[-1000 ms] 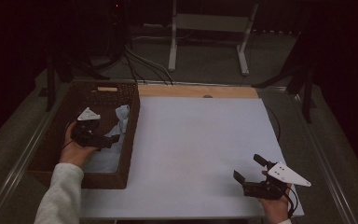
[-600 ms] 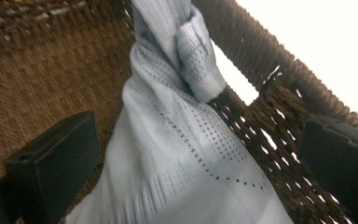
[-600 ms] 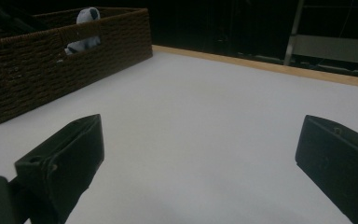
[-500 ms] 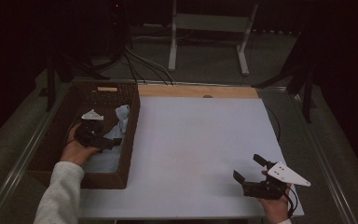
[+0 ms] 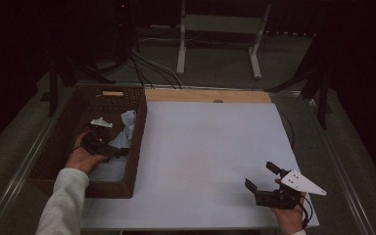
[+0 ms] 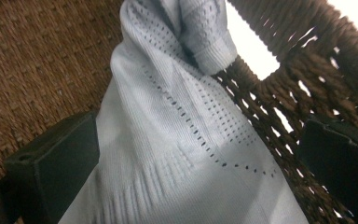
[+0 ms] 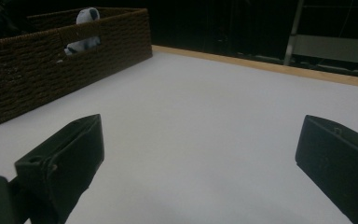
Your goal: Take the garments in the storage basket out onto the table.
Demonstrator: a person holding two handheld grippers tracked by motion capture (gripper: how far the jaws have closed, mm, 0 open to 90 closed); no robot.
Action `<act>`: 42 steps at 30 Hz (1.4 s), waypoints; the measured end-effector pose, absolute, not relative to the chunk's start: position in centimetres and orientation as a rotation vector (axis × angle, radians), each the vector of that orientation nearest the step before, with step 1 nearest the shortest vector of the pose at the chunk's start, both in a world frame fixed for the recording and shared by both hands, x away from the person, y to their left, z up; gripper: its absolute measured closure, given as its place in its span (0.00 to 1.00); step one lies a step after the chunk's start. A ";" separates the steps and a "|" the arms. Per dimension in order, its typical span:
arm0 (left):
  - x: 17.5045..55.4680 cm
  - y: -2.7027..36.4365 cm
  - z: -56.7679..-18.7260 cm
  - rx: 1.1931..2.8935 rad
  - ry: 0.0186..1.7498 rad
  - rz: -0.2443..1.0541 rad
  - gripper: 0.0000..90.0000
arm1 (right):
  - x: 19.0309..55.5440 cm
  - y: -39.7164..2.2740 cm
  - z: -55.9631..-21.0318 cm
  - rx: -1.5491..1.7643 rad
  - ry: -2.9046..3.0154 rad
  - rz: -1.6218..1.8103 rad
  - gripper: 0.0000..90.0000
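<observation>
Left gripper (image 5: 108, 147) inside basket (image 5: 136, 147) at 9 o'clock, jaws apart astride cloth (image 6: 177, 154); right gripper (image 5: 263, 178) at 5 o'clock, jaws apart, empty.

Pale knitted cloth (image 6: 177, 140), rough brown wicker basket (image 5: 138, 142), smooth matt white tabletop (image 5: 210, 156).

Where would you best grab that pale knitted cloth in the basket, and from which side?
Probably at the bunched fold of the pale knitted cloth that stands up against the inner wall of the wicker basket, coming from above. That ridge rises off the basket floor, so open jaws can straddle it. The left hand-held gripper already has its jaws spread on both sides of the fabric.
</observation>
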State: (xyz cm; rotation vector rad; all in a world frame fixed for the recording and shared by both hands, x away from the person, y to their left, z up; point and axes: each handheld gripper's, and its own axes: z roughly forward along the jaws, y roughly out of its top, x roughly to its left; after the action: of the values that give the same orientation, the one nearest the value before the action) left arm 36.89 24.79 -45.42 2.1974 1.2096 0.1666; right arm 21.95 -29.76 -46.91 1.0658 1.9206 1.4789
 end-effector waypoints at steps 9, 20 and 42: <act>37.2 24.3 -45.9 2.308 1.278 0.104 0.00 | 21.9 -29.8 -46.9 1.066 1.917 1.481 0.02; 37.7 23.9 -46.2 2.360 1.365 0.118 0.09 | 21.9 -29.8 -46.9 1.065 1.917 1.480 0.02; 37.2 25.0 -44.6 2.294 1.385 0.243 0.86 | 21.9 -29.8 -46.9 1.071 1.915 1.480 0.02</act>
State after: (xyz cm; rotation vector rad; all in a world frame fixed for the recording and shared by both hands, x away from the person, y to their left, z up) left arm 37.17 25.04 -44.63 2.2936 1.3854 0.2430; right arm 21.91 -29.82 -46.86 1.0711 1.9150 1.4800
